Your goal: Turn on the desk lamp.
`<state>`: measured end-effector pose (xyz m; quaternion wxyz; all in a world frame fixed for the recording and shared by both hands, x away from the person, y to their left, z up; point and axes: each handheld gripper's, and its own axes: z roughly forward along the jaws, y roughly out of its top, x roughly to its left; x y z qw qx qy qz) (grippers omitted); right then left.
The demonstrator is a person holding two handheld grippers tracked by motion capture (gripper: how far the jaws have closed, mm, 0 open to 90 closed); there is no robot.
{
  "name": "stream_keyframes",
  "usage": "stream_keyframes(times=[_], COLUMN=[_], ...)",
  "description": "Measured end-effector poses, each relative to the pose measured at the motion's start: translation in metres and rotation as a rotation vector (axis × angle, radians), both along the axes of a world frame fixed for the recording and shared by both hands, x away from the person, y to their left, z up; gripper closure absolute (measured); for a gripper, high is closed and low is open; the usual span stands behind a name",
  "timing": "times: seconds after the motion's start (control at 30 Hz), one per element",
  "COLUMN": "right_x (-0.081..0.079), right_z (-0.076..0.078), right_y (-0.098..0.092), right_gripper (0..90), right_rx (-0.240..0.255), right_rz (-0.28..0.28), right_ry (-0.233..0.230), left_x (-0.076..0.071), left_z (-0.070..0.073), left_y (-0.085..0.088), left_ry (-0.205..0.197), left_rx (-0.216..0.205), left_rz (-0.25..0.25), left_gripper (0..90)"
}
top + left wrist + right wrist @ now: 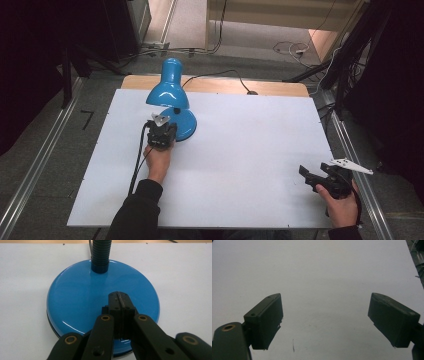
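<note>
A blue desk lamp stands at the back left of the white table, its shade tilted over its round base. In the left gripper view the glossy base and the ribbed black neck are close up. My left gripper is shut, its jaws pressed together with nothing between them, tips resting over the near part of the base. My right gripper is held near the table's right front corner, open and empty above bare white table.
The lamp's black cable runs from behind it to the table's far wooden edge. Metal rails flank the table on both sides. Loose cables lie on the floor beyond the far edge.
</note>
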<state>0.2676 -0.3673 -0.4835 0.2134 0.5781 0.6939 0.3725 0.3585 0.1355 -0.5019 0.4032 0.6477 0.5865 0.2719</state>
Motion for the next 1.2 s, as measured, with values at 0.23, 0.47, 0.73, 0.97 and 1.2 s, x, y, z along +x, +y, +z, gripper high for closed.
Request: stream_keyframes(times=[0.23,0.47,0.73,0.97,1.2], right_x=[0.0002,0.0003,0.0002,0.0004,0.0005], right_z=[-0.0001,-0.0003,-0.0002,-0.0004,-0.0004], right_y=[-0.0002,-0.0002,-0.0003,0.0004,-0.0003], right_gripper=[11.4,11.5,11.5,11.5,11.4], right_rx=[0.0,0.002,0.003,0.003,0.005], right_rz=[0.0,0.0,0.002,0.001,-0.003], right_ry=[0.001,0.001,0.0,0.004,0.004], left_x=[-0.0001,-0.0001,-0.0006,-0.0038,-0.0028], left_z=[0.0002,0.0002,-0.0005,-0.0012,-0.0007], left_y=[0.0002,0.0004,0.0001,-0.0003,0.0018], left_ry=[0.003,0.004,0.0,0.008,0.016], left_rx=[-0.003,-0.006,-0.01,-0.015,-0.037], left_rz=[-0.001,0.001,0.005,-0.006,-0.003], left_gripper=[90.0,90.0,90.0,90.0,90.0])
